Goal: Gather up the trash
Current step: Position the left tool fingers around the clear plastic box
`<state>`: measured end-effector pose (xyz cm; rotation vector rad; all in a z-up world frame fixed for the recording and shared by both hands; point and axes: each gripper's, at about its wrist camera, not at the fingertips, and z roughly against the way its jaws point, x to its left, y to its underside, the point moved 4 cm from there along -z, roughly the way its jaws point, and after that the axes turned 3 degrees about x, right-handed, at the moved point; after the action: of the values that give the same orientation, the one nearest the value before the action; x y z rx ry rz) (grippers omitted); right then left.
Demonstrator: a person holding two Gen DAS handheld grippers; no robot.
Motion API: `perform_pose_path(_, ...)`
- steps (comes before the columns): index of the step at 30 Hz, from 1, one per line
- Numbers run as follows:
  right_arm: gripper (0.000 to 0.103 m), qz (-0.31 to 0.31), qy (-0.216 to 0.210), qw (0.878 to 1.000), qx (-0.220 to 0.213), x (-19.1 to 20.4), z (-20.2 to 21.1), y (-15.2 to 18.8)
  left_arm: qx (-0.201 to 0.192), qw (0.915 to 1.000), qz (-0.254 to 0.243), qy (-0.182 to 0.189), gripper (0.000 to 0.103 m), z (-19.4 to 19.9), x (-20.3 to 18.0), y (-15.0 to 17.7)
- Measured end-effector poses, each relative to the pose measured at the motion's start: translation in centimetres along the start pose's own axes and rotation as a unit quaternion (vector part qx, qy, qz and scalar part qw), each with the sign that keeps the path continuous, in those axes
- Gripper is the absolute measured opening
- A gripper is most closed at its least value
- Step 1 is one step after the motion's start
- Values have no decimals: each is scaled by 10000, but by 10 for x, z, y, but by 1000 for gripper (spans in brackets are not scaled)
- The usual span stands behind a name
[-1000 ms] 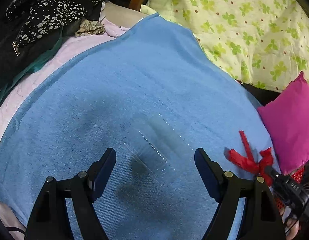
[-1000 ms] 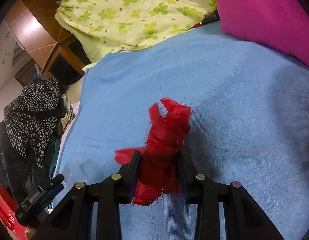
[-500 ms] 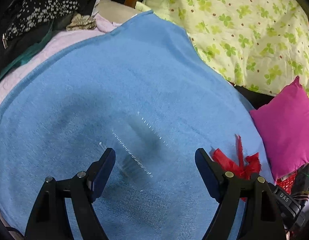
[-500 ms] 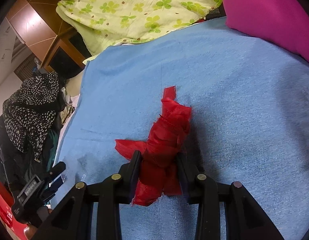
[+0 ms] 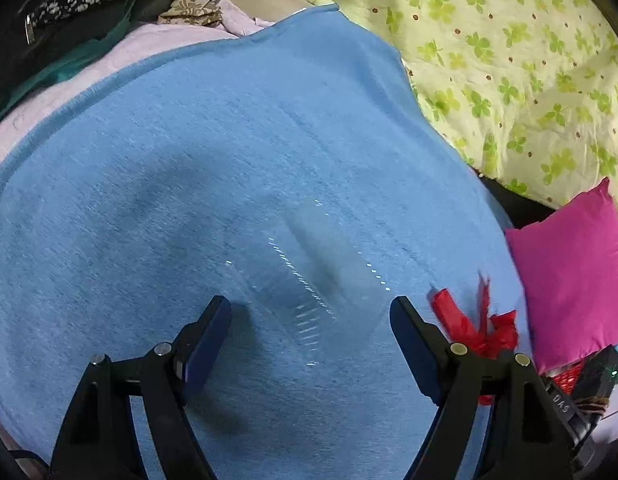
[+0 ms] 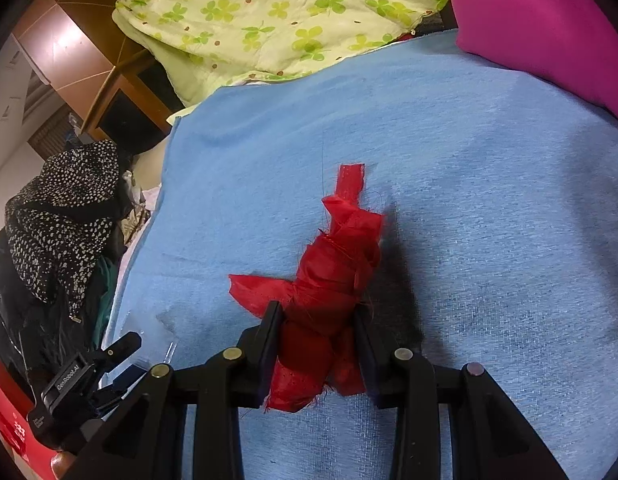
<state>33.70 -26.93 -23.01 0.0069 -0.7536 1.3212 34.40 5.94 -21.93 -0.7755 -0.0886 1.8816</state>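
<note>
Gripping red scrap [image 6: 329, 280]: right gripper [image 6: 315, 320] | left gripper [image 5: 311, 332] wide; only its view shows clear wrapper [image 5: 305, 280]

A crumpled red fabric scrap [image 6: 329, 280] lies frayed on the blue towel [image 6: 489, 200] beside a blurred clear plastic piece [image 5: 309, 276].

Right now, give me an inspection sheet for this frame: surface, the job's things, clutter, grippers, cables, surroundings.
Surface: blue towel spread flat over a pale pink sheet.
Job's things: red fabric scrap; clear plastic piece lying on the towel, blurred.
Clutter: nothing seen on the towel beyond those.
Grippers: right gripper shut on the red fabric scrap; left gripper open over the clear plastic piece, not touching it.
Cables: nothing seen.
Surroundings: clover-print quilt, magenta pillow, black spotted garment, wooden furniture.
</note>
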Motion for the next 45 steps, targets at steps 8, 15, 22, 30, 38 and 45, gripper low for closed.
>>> perform_pose_path(8,39,-8,-45,10000,31,4,-2,1,407,9987,-273,-137,82,11,12,-5)
perform_pose_path(15,39,90,-30,9999,77,7,-7,3,111,9997,-163,-130,82,39,27,-5)
perform_pose_path(22,39,106,15,9999,104,3,-9,0,-185,9961,-866,3,83,28,-29,-3)
perform_pose_path(30,39,83,-7,9999,102,1,-8,0,-196,9963,-545,-630,83,7,-15,-3)
perform_pose_path(38,39,148,-34,9998,124,7,-11,2,-167,9951,-776,-593,61,6,-14,4)
perform_pose_path(45,37,530,127,9984,-111,17,-4,3,-278,9921,-1182,-321,59,12,-29,7)
